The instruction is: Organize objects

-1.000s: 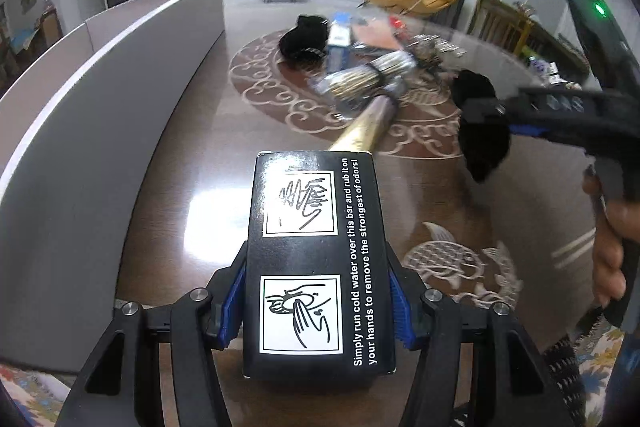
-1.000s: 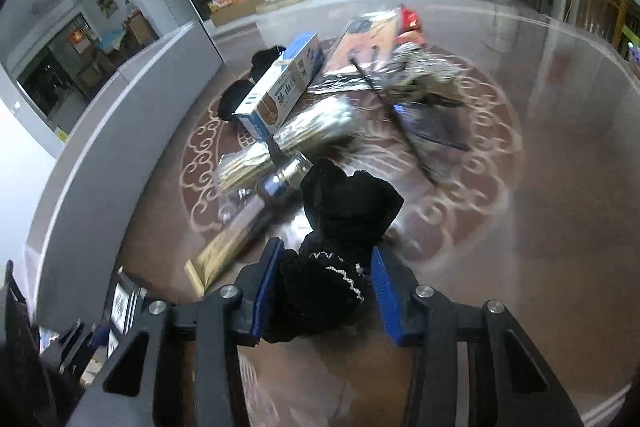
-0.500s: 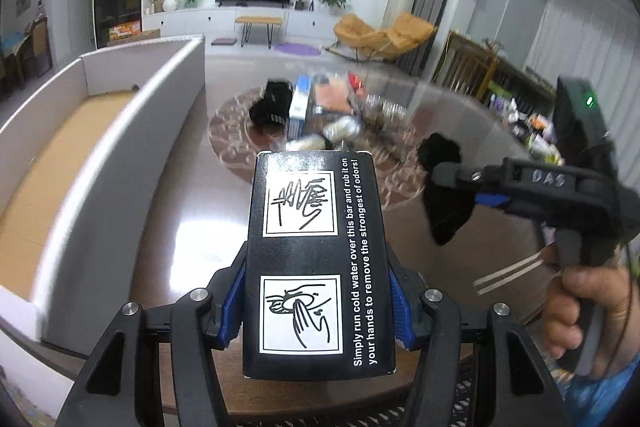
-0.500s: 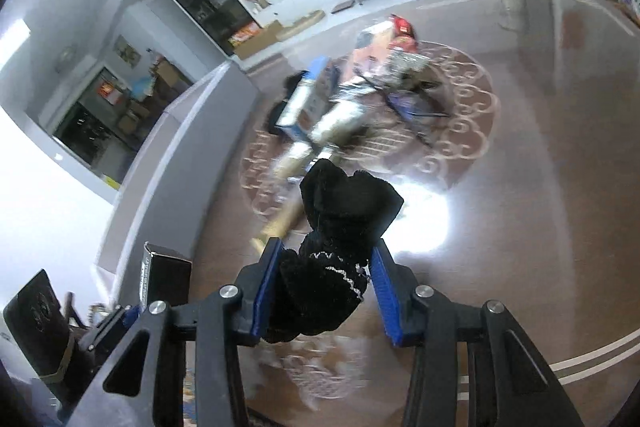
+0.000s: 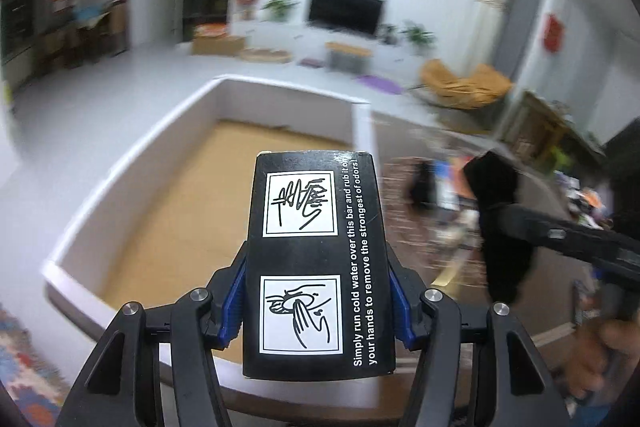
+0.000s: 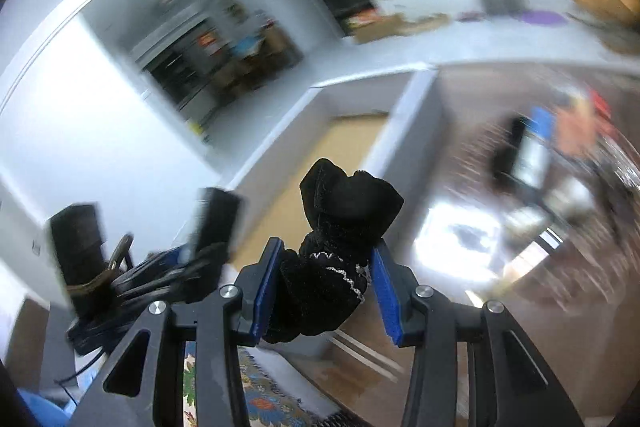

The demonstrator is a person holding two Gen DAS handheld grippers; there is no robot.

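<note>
Left gripper [image 5: 318, 303]: we clamp the black box [image 5: 316, 259].
Right gripper [image 6: 326, 297]: we pinch the black cloth [image 6: 340, 247].
Change: we've swung both from the worktop pile toward the white bin [image 5: 132, 163]; drop-off comes next.

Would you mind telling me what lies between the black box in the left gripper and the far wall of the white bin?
Only the bin's bare brown cardboard floor lies beyond the black box; the left wrist view shows it.

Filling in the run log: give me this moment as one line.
left gripper: shut on black printed box | right gripper: shut on black fabric bundle | white open carton: ahead of both
</note>
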